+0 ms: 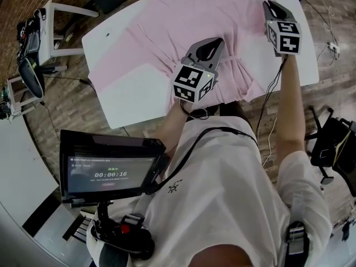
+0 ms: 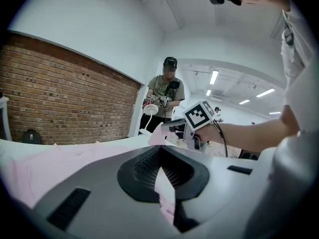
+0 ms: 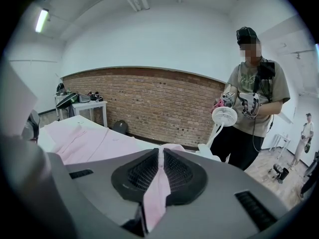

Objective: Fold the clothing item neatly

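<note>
A pink shirt (image 1: 167, 26) lies spread over the white table (image 1: 130, 99), bunched into pleats near the front edge. My left gripper (image 1: 215, 41) is over the shirt's middle front and is shut on a fold of its pink cloth (image 2: 164, 189). My right gripper (image 1: 268, 3) is further right, near the table's far right side, and is shut on another pinch of the shirt (image 3: 156, 193). In the left gripper view the right gripper (image 2: 168, 129) shows ahead with a peak of pink cloth lifted in its jaws.
A person holding a small white fan (image 3: 224, 116) stands beyond the table by the brick wall (image 3: 149, 101). A screen on a stand (image 1: 108, 168) is at my front left. White stools (image 1: 55, 29) with gear stand left of the table, and a dark chair (image 1: 334, 143) stands at the right.
</note>
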`<state>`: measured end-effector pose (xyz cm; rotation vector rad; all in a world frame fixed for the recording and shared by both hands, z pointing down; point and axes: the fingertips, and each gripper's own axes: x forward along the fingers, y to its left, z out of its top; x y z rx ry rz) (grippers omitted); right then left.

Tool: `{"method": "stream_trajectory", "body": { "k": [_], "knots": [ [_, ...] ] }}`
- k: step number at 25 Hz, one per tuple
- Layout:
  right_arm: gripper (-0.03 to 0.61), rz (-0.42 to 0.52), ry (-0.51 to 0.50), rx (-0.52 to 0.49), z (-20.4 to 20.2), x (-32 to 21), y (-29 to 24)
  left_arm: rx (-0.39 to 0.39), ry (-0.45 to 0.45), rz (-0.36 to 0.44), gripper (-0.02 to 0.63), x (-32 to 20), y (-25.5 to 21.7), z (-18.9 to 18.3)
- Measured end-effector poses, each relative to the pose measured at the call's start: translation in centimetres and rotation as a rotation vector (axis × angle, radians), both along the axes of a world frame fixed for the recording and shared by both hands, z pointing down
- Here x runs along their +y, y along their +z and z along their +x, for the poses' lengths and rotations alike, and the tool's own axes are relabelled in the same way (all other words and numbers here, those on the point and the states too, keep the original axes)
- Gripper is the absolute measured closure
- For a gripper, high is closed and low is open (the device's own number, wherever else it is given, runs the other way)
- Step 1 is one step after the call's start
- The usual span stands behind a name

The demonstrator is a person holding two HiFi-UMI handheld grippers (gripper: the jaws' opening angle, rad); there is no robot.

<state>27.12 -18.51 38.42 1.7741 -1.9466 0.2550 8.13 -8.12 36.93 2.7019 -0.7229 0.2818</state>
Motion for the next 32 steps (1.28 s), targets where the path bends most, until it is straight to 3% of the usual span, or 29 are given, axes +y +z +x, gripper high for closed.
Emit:
{"method": "stream_trajectory", "body": {
  "k": [7, 22, 32],
  "knots": [
    [0.541, 0.006, -0.03, 0.001, -1.8, -0.6, 0.3, 0.002, -0.016, 0.003, 0.611, -0.1, 0.3, -1.0],
    [0.54, 0.007, -0.112, 0.005, -9.7, -3.2, -0.4, 0.003, -0.082, 0.001, 0.611, -1.5, -0.4, -7.6],
    [0.541, 0.005, -0.142, 0.006, -11.6, -3.5, 0.1, 0.001, -0.108, 0.001, 0.611, -1.5, 0.0, -9.0]
  ]
}}
